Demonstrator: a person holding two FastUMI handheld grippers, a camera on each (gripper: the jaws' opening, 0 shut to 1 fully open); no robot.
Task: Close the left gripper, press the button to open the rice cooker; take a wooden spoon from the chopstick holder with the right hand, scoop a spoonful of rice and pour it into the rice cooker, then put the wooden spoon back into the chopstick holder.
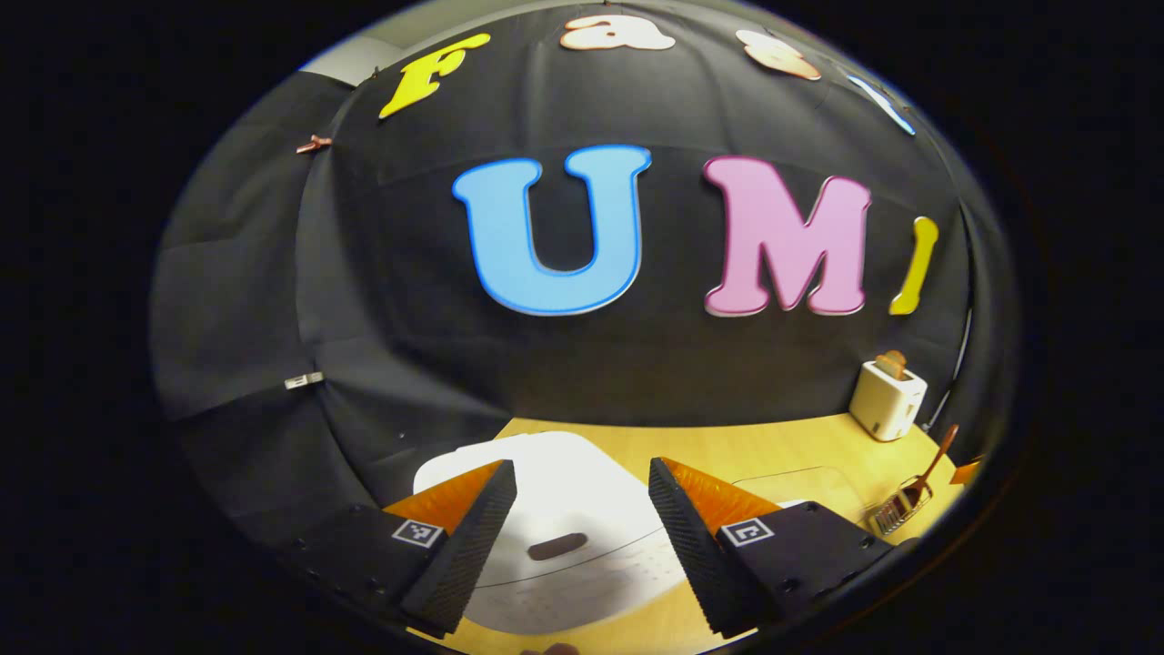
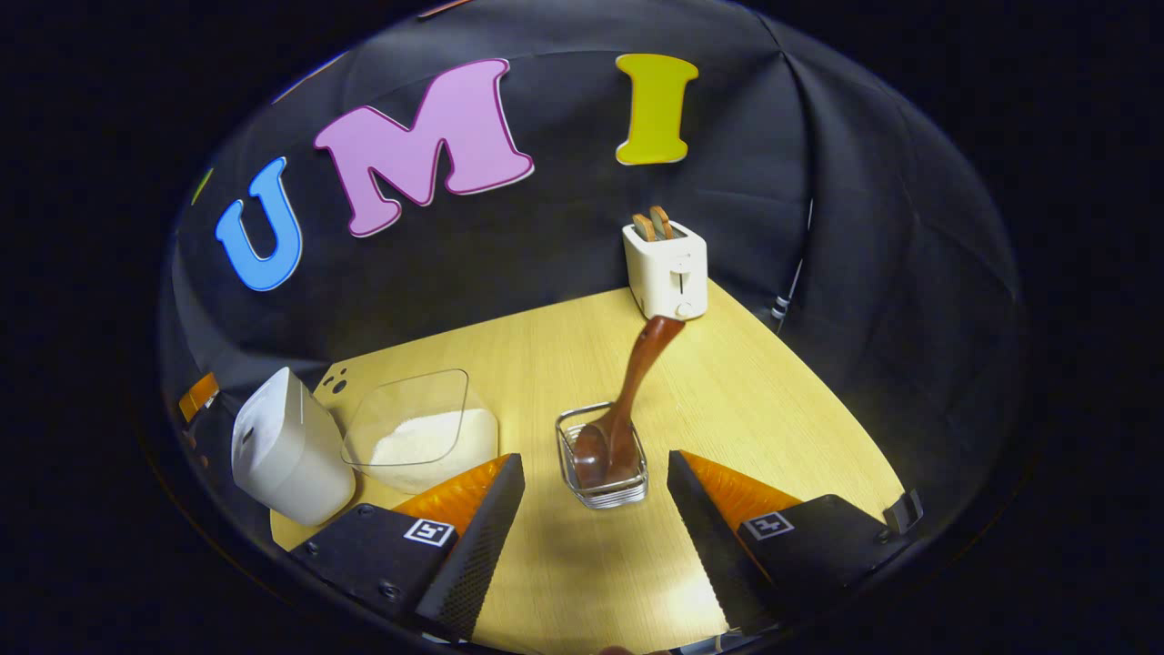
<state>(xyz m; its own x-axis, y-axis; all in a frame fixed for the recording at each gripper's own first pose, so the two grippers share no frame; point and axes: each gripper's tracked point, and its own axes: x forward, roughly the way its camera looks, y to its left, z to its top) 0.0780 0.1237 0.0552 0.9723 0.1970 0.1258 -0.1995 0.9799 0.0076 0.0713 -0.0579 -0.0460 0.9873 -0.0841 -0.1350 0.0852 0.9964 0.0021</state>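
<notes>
The rice cooker [image 1: 546, 509] sits lid-down on the bench [image 1: 773, 450], straight beneath the left tool [image 1: 582, 537], whose fingers are spread wide over its dark button [image 1: 556, 547]. This looks like the first step: that tool must be pressed together, then lowered onto the button. The right tool [image 2: 596, 537], also spread, hovers before the chopstick holder [image 2: 605, 478] with the wooden spoon [image 2: 627, 400] inside.

Rice cooker [image 1: 564, 537] front behind tool fingers [image 1: 464, 546]

Each gripper [image 1: 582, 537] [image 2: 596, 537] has 2 ribbed wedge jaws, square tag markers, screws.
</notes>
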